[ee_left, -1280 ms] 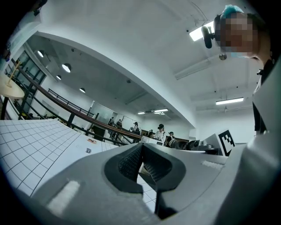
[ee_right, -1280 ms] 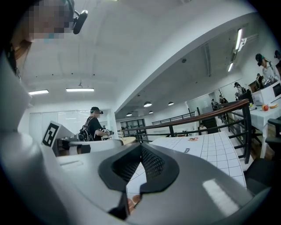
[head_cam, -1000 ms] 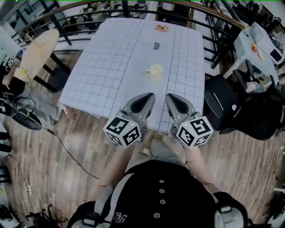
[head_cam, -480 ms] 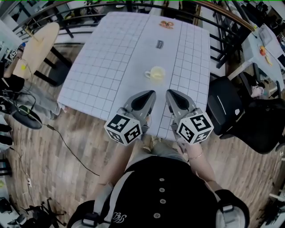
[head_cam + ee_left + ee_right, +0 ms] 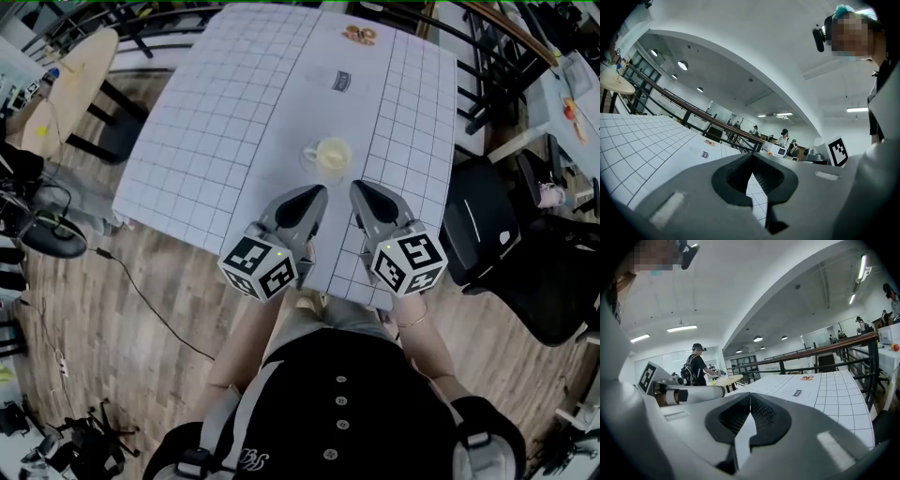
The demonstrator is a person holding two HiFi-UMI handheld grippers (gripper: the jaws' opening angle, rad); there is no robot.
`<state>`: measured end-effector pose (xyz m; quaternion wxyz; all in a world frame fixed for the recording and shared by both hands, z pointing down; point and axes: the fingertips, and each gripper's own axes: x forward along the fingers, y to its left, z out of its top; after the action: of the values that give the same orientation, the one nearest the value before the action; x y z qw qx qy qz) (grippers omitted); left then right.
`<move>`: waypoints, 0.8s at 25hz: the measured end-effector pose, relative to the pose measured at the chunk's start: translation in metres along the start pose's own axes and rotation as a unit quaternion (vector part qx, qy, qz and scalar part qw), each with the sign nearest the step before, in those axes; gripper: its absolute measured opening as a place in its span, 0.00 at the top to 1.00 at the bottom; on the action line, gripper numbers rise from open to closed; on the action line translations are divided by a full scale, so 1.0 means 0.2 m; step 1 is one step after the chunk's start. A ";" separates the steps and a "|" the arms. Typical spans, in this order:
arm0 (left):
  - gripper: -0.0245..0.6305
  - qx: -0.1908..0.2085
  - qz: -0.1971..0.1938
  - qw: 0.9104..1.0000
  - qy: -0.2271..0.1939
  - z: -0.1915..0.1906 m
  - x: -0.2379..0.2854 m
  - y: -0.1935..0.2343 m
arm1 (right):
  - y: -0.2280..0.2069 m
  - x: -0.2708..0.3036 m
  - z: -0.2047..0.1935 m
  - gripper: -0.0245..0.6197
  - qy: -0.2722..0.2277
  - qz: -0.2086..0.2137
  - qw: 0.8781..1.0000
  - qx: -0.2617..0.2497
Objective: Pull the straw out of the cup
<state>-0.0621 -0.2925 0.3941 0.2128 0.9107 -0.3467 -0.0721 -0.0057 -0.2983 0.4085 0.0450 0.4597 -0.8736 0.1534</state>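
Cup (image 5: 329,157) on table (image 5: 234,112), contents unclear; card (image 5: 345,82) farther off. My left gripper (image 5: 317,195) and right gripper (image 5: 360,192): jaws pressed together, empty.

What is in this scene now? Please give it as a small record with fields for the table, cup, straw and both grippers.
table: covered with a white grid cloth
cup: pale, standing on the table just beyond both grippers
straw: cannot be made out in any view
left gripper: jaws together, nothing between them, pointing toward the cup
right gripper: jaws together, nothing between them, pointing toward the cup
other: small dark label and orange item toward the far edge
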 end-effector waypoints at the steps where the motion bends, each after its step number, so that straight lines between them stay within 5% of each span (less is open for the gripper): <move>1: 0.97 -0.002 0.002 1.000 0.002 -0.01 0.01 0.02 | -0.02 0.01 -0.01 0.95 0.003 0.000 1.000 -0.001; 20: 0.97 -0.042 0.035 0.997 0.051 -0.29 0.19 0.25 | -0.22 0.25 -0.30 0.80 0.067 -0.006 0.998 -0.012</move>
<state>-0.0478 -0.3313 0.4682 0.2703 0.8909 -0.3635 -0.0330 -0.0014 -0.3425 0.4869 0.1099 0.4529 -0.8676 0.1733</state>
